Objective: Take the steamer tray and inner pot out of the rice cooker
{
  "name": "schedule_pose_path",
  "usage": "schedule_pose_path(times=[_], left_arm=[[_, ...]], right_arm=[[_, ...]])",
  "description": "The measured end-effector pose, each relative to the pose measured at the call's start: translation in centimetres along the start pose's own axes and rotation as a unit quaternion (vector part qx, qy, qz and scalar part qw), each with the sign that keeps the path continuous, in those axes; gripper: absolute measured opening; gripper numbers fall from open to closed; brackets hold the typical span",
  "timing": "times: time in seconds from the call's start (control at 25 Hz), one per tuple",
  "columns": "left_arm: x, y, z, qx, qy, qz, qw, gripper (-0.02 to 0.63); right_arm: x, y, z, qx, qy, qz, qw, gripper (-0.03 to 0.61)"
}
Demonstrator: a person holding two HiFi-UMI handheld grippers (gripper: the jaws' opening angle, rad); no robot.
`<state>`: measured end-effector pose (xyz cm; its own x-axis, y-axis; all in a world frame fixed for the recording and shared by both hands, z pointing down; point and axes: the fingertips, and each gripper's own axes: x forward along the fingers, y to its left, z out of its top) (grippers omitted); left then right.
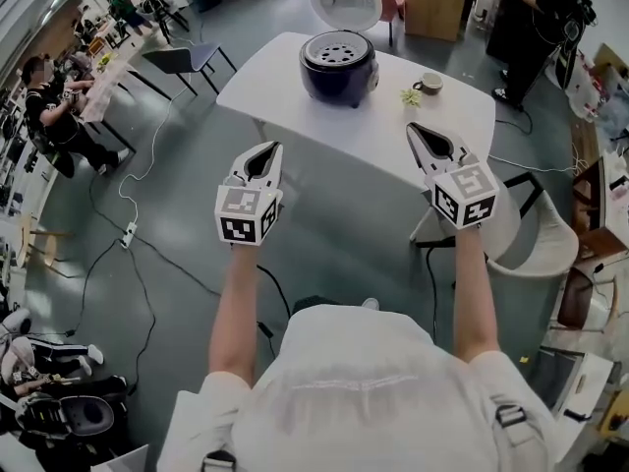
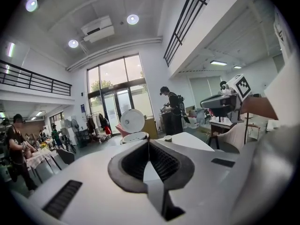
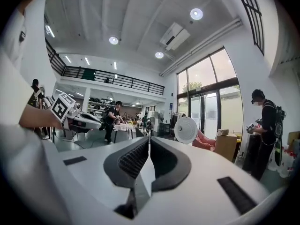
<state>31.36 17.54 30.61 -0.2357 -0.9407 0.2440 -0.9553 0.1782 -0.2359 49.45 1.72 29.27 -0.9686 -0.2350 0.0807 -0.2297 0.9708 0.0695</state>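
A dark blue rice cooker (image 1: 339, 67) stands on the far side of a white table (image 1: 295, 96), its white lid (image 1: 346, 1) swung up. A perforated grey steamer tray (image 1: 337, 49) sits in its top; the inner pot is hidden beneath. Both grippers hover in the air short of the table's near edge, and nothing is between their jaws. My left gripper (image 1: 276, 147) is shut and points toward the cooker. My right gripper (image 1: 413, 127) is also shut, over the table's near right edge. The left gripper view shows the raised lid (image 2: 132, 121) just past its closed jaws (image 2: 148, 141). The right gripper view also shows the lid (image 3: 186, 129) beyond its tips (image 3: 149, 138).
A small bowl (image 1: 429, 83) and a greenish scrap (image 1: 411, 96) lie on the table right of the cooker. A white chair (image 1: 536, 239) stands to my right, a black chair (image 1: 182, 59) beyond the table's left. Cables and a power strip (image 1: 128, 234) cross the floor. People sit and stand around the room.
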Motion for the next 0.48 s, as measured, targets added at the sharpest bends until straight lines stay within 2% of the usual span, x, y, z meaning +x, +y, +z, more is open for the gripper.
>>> schedule_pose_path(times=[0.08,0.12,0.16,0.24,0.32,0.48], left_arm=[[0.2,-0.1,-0.1,-0.001,0.005,0.008,1.0000,0.018],[0.4,0.0,-0.1,-0.001,0.006,0.010,0.9999,0.018],[0.7,0.2,-0.2,-0.002,0.008,0.010,0.9999,0.020],[1.5,1.0,-0.8,-0.004,0.011,0.010,0.9999,0.043],[2.2,1.8,-1.1,-0.006,0.008,0.009,0.9999,0.124],[2.8,1.4,-0.6,-0.007,-0.001,0.006,1.0000,0.150]], right_arm=[[0.3,-0.7,-0.6,0.009,0.007,0.005,1.000,0.042],[0.7,-1.0,-0.9,0.010,0.013,0.009,1.000,0.109],[1.3,-1.2,-1.2,0.009,0.018,0.012,1.000,0.140],[2.6,-1.2,-1.9,0.005,0.025,0.016,1.000,0.166],[3.9,-1.1,-2.3,0.004,0.027,0.016,1.000,0.186],[3.9,-1.7,-2.1,0.013,0.021,0.020,0.999,0.210]])
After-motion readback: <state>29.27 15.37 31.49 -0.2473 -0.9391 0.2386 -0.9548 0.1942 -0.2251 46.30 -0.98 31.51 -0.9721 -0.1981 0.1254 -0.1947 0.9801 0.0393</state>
